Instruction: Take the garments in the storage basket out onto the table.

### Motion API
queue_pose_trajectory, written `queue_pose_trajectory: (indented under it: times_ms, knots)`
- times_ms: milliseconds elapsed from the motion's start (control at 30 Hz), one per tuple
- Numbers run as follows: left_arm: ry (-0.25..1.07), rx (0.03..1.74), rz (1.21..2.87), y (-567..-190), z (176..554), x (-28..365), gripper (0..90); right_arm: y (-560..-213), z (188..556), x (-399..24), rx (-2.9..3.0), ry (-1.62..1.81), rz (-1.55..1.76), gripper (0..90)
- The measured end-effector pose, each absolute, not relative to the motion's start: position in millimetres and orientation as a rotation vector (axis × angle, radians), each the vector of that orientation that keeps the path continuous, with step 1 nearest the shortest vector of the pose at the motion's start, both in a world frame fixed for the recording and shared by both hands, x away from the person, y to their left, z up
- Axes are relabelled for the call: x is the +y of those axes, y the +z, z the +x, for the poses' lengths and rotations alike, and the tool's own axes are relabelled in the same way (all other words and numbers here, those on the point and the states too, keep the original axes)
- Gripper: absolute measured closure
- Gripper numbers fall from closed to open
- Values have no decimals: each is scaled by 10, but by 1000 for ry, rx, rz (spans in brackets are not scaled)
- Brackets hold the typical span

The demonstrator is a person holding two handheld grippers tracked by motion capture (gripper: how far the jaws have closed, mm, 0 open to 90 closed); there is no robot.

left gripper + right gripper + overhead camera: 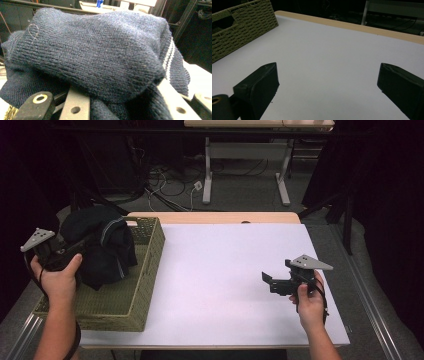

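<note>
The left hand-held gripper [80, 247] clamps the navy knit sweater [102, 247] above the wicker basket [145, 270]; the right hand-held gripper [272, 282] hangs wide open over the desk [220, 265]. Gripped at one bunched fold, the dangling sweater could snag the basket rim or slip free.

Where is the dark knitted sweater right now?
In the high view the sweater hangs bunched at the left, over the woven basket, clamped in the left gripper. The right gripper is far off across the white table.

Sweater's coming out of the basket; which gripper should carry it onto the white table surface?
Left. The left gripper is already shut on the navy sweater, bunched above the wicker basket. The right gripper hovers open over the white table, well apart from it.
</note>
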State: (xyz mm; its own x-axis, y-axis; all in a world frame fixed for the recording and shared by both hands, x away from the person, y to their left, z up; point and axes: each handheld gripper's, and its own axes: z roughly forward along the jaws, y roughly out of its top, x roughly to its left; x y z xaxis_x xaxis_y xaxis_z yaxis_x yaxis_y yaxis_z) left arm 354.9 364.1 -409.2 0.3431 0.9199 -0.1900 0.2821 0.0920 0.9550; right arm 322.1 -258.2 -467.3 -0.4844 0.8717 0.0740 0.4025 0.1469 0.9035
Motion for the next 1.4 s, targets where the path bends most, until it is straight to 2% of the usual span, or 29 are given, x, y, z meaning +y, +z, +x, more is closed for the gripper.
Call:
queue_pose_trajectory:
  times_ms: [1400]
  knots:
    - [664, 991, 1431, -3515, 3378, 3216, 691, -4673, 3219, -2585, 1950, 1311, 1216, 32]
